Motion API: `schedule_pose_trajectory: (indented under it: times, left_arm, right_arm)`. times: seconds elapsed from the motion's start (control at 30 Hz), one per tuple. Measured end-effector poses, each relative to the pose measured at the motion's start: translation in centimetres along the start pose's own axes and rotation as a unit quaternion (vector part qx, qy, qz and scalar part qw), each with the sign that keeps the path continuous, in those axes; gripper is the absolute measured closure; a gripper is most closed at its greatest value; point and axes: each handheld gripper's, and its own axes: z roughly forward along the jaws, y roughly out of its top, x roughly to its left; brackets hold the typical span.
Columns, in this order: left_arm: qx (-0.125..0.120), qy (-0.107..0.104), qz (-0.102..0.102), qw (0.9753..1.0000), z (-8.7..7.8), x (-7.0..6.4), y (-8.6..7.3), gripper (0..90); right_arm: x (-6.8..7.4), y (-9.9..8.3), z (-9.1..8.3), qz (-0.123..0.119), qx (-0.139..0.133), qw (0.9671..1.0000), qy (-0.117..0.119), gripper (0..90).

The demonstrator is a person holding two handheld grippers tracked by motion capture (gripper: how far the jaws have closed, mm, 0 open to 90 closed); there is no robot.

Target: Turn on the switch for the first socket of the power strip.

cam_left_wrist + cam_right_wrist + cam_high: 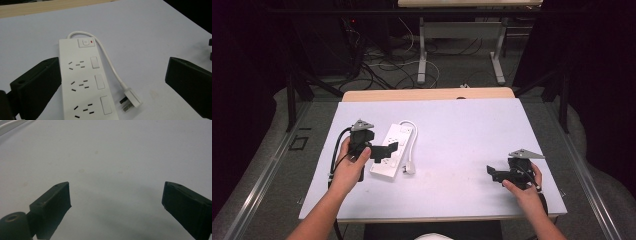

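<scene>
A white power strip (392, 146) lies on the table at the left, with three socket sets, switches and a red-lit main switch (86, 42). Its short white cable (110, 63) loops round to a plug (130, 98) lying flat beside it. My left gripper (384, 150) hovers over the strip, open, its jaws wide on either side of the strip (85, 82). My right gripper (497, 174) rests low over bare table at the right, open with nothing between its jaws (115, 202).
The pale table top (462, 130) has a wooden strip (427, 94) along its far edge. Beyond it the floor holds cables and a second table's legs (422, 50). Dark curtains close both sides.
</scene>
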Motion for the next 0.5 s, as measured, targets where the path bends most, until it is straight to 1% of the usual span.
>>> schedule_pose_trajectory:
  times: [0.03,0.07,0.1,0.13,0.2,0.23,0.33,0.37,0.43,0.5]
  left_arm:
    - [0.005,-0.004,-0.004,1.0,-0.3,0.1,-0.1,0.4]
    - [-0.008,0.003,-0.006,1.0,-0.4,0.2,-0.4,0.5]
    - [0.001,-0.001,-0.006,1.0,-0.9,0.4,-0.5,0.5]
    - [-0.003,0.002,-0.003,1.0,-1.0,0.5,-0.6,0.5]
    - [-0.008,0.006,-0.007,0.9999,-1.7,0.7,-1.0,0.4]
    - [-0.01,0.009,-0.004,0.9999,-2.0,0.9,-1.2,0.5]
    - [-0.02,0.011,-0.018,0.9996,-2.8,1.4,-1.9,0.4]
    - [-0.021,0.013,-0.018,0.9995,-3.0,1.6,-2.0,0.5]
    - [-0.027,0.014,-0.026,0.9992,-3.6,1.9,-2.5,0.5]
    - [-0.027,0.016,-0.029,0.9991,-4.1,2.3,-3.0,0.5]
  right_arm:
    - [0.0,0.0,0.0,0.002,0.001,1.0,0.0,7.7]
    - [0.0,0.0,0.0,0.002,0.0,1.0,0.0,7.7]
    - [0.0,0.0,0.0,0.002,0.001,1.0,0.0,7.7]
    - [0.0,0.0,0.0,0.0,0.0,1.0,0.0,7.7]
    - [0.0,0.0,0.0,0.002,0.001,1.0,0.0,7.7]
    - [0.0,0.0,0.0,0.002,0.0,1.0,-0.001,7.7]
    - [0.0,0.0,0.0,0.002,0.0,1.0,-0.001,7.6]
    - [0.0,0.0,0.0,0.002,0.0,1.0,-0.001,7.7]
    - [0.0,0.0,0.0,0.003,0.0,1.0,-0.001,7.7]
    - [0.0,0.0,0.0,0.003,0.0,1.0,-0.001,7.7]
